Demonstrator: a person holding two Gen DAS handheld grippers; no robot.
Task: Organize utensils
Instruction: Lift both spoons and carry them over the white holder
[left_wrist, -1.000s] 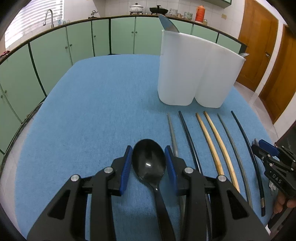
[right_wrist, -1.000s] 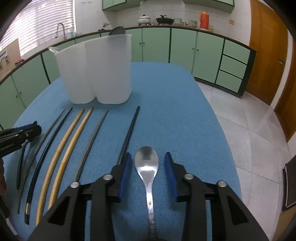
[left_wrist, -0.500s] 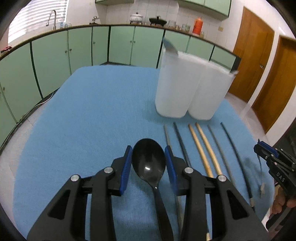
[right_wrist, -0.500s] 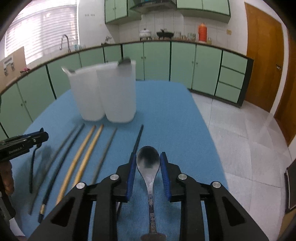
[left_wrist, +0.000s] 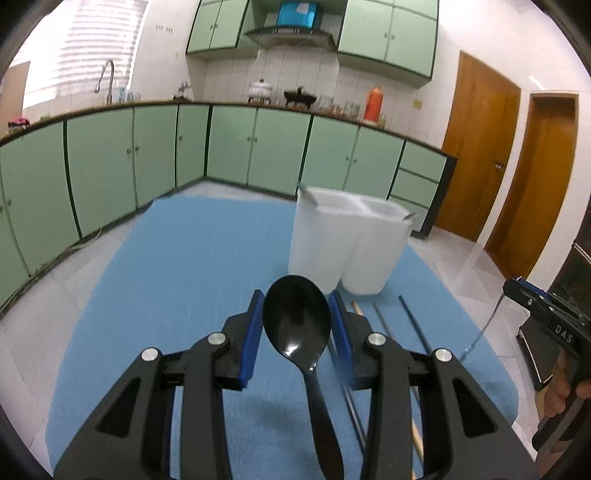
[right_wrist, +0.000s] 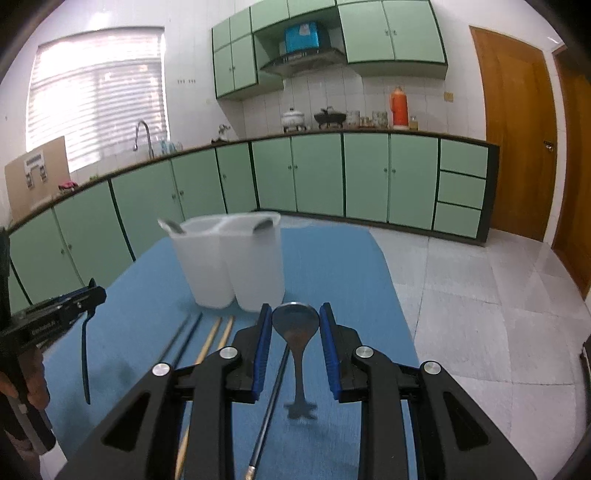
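My left gripper (left_wrist: 296, 314) is shut on the bowl of a black spoon (left_wrist: 295, 332), which hangs above the blue table mat (left_wrist: 184, 280) with its handle trailing back under the gripper. My right gripper (right_wrist: 295, 319) is shut on the bowl of a metal spoon (right_wrist: 297, 347), also lifted off the mat. A white two-compartment holder (left_wrist: 347, 247) (right_wrist: 229, 266) stands ahead of both grippers, with a utensil tip (right_wrist: 171, 225) poking out of each compartment. Each gripper shows at the edge of the other's view, the right gripper (left_wrist: 546, 317) and the left gripper (right_wrist: 62, 314).
Several chopsticks lie side by side on the mat in front of the holder: yellow ones (right_wrist: 218, 339), dark ones (right_wrist: 181, 339) and a long dark one (right_wrist: 273, 398). The mat's right edge drops to a tiled floor (right_wrist: 480, 314). Green cabinets (left_wrist: 110, 166) ring the room.
Both grippers have risen from the mat, each carrying its spoon, and tipped upward, so the holder looks smaller and lower. The right jaws narrowed onto the metal spoon.
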